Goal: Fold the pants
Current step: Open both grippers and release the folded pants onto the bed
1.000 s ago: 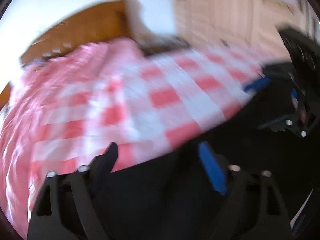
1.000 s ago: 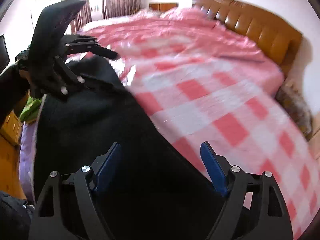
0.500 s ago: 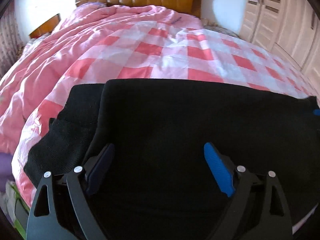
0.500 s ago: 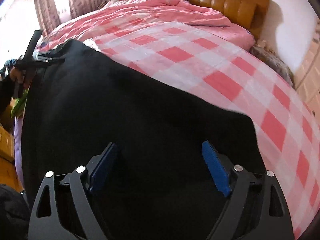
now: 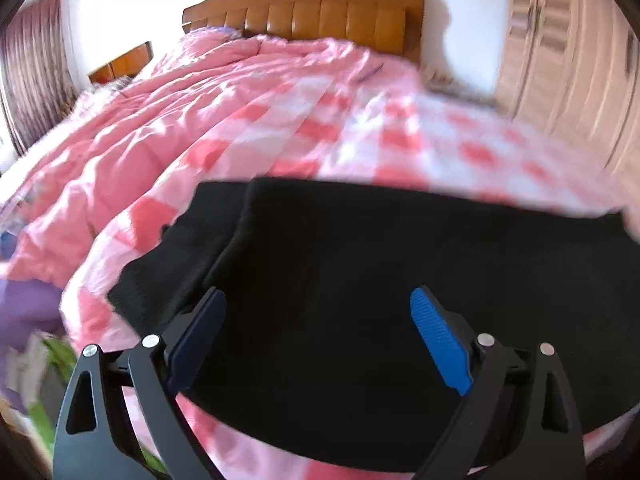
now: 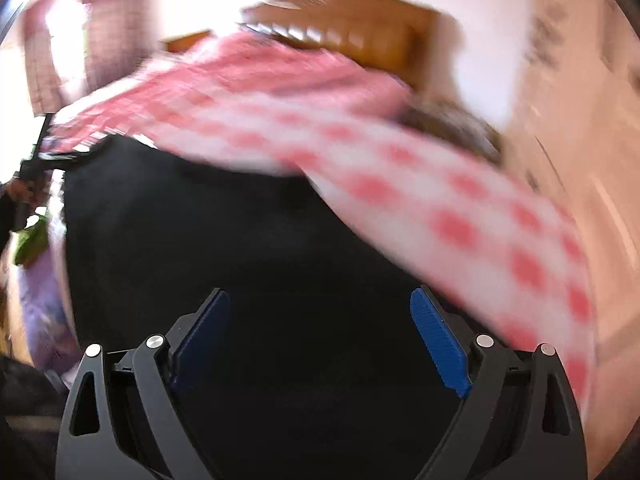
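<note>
Pants [image 5: 360,280]: now flat along the bed's [image 5: 248,120] near edge. Your left hand-held gripper [image 5: 316,336] and right hand-held gripper [image 6: 320,340]: jaws just opened wide, nothing gripped; next fold pending.

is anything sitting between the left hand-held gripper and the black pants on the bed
Nothing visible does. The left hand-held gripper hangs over the black pants, which lie on the pink checked bedcover. Its jaws have just been opening, with only the pants' cloth behind the gap.
</note>
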`<state>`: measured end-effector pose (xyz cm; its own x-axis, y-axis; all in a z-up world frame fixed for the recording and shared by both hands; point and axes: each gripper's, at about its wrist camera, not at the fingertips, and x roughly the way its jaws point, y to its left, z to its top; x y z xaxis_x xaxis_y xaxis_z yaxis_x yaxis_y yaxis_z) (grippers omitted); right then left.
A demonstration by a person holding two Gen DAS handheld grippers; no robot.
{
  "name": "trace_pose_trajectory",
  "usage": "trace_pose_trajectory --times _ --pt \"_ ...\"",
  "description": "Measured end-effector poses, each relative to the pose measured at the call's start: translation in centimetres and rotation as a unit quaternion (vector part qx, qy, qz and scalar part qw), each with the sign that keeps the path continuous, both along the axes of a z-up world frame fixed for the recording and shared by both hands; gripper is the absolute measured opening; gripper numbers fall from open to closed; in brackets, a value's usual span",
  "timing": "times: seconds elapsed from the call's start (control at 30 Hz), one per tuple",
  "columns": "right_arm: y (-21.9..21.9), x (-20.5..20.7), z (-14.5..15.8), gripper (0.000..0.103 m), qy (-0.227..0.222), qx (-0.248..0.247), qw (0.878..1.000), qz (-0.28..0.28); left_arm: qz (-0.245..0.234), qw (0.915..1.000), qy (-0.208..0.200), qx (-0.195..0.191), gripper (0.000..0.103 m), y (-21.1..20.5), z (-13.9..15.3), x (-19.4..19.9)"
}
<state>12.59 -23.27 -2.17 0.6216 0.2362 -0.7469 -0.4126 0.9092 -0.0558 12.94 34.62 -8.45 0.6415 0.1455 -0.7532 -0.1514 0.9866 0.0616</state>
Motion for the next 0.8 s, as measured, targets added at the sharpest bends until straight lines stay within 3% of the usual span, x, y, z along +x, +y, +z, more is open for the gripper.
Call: trace_pose_trajectory --times 0.1,0.13,0.2,0.27,0.57,0.67,0.8 --pt "-4.9 -1.9 -3.4 0.089 0.056 -0.018 0.996 -0.071 -0.004 0.9998 0.010 0.017 0.097 0.4 -1.8 0.4" --pt "-5.9 -2.9 -4.2 0.089 0.058 -0.012 0.996 -0.062 -0.003 0.9996 0.012 0.027 0.098 0.3 -2.1 0.5" --pt "-6.5 -4.3 -4.7 0.089 0.039 -0.043 0.997 -0.058 0.012 0.9992 0.021 0.030 0.100 0.2 -2.5 1.1" --pt "-8.2 -4.3 -4.8 0.089 0.052 -0.018 0.995 -0.082 0.025 0.9990 0.025 0.028 0.102 0.3 -2.6 1.4" --pt "-11.8 -6.4 -5.0 0.089 0.036 -0.032 0.995 -0.090 0.000 0.9983 0.022 0.054 0.102 -3.2 -2.7 1.1" --pt "-11.7 -5.9 -4.9 0.092 0.029 -0.041 0.994 -0.094 0.014 0.9991 0.026 0.030 0.102 -2.4 -2.7 1.8" --pt "-12.1 -5.5 -4.9 0.092 0.010 -0.041 0.995 -0.094 0.021 0.9988 0.020 0.040 0.102 -2.7 -2.7 1.9"
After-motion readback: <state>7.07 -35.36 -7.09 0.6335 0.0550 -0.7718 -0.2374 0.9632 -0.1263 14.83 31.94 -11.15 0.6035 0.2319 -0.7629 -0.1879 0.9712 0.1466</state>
